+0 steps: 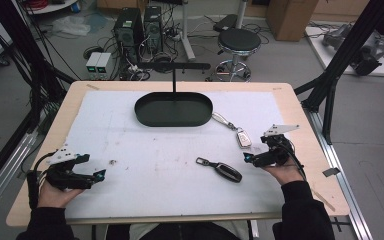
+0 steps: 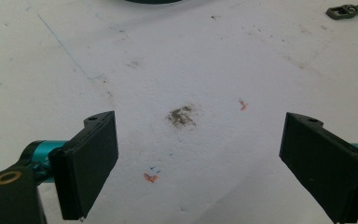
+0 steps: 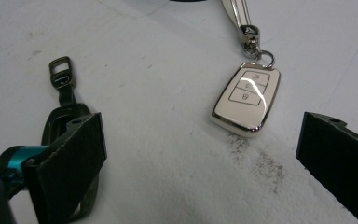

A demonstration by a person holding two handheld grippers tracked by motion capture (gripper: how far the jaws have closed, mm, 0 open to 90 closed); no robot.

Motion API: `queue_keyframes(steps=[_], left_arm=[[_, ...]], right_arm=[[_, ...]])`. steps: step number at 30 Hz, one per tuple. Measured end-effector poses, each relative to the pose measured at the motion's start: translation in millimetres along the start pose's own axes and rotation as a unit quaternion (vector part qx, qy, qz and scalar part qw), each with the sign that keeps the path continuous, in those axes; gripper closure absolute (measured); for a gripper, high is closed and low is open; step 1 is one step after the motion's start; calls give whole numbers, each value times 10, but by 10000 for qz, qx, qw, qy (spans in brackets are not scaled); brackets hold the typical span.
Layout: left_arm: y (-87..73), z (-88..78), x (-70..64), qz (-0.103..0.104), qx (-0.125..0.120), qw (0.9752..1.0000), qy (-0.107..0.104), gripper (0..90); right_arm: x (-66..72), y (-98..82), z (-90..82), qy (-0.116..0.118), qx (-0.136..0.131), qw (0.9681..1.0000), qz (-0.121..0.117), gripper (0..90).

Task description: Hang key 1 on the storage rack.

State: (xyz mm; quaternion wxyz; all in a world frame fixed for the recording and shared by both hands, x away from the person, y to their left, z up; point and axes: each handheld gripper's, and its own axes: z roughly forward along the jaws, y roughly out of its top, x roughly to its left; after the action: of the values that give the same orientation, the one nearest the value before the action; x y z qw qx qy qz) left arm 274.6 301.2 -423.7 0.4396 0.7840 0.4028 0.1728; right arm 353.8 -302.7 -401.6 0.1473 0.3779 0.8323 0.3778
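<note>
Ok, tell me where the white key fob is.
High view: the white key fob lies right of centre on the white mat, between the black tray and the right claw, the dark key fob nearer the person.

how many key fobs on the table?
2. The white key fob lies right of the black tray, ahead of the right gripper. The black key fob lies nearer the person, left of that gripper.

Ahead of my left claw (image 2: 193,163) the white mat (image 1: 145,150) lies bare. My right claw (image 3: 200,158) has a white key fob (image 3: 246,99) just ahead, a black fob (image 3: 65,116) beside its left jaw
</note>
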Motion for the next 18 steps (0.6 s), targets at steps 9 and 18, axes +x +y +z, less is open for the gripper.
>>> queue_keyframes(steps=[9, 18], left_arm=[[-3, 7, -7, -4, -1, 10000, 3, 120], [1, -11, -7, -3, -94, 10000, 33, 116]], right_arm=[[-111, 182, 85, -7, 173, 9998, 19, 8], [-160, 488, 169, -84, 320, 9993, -191, 8]])
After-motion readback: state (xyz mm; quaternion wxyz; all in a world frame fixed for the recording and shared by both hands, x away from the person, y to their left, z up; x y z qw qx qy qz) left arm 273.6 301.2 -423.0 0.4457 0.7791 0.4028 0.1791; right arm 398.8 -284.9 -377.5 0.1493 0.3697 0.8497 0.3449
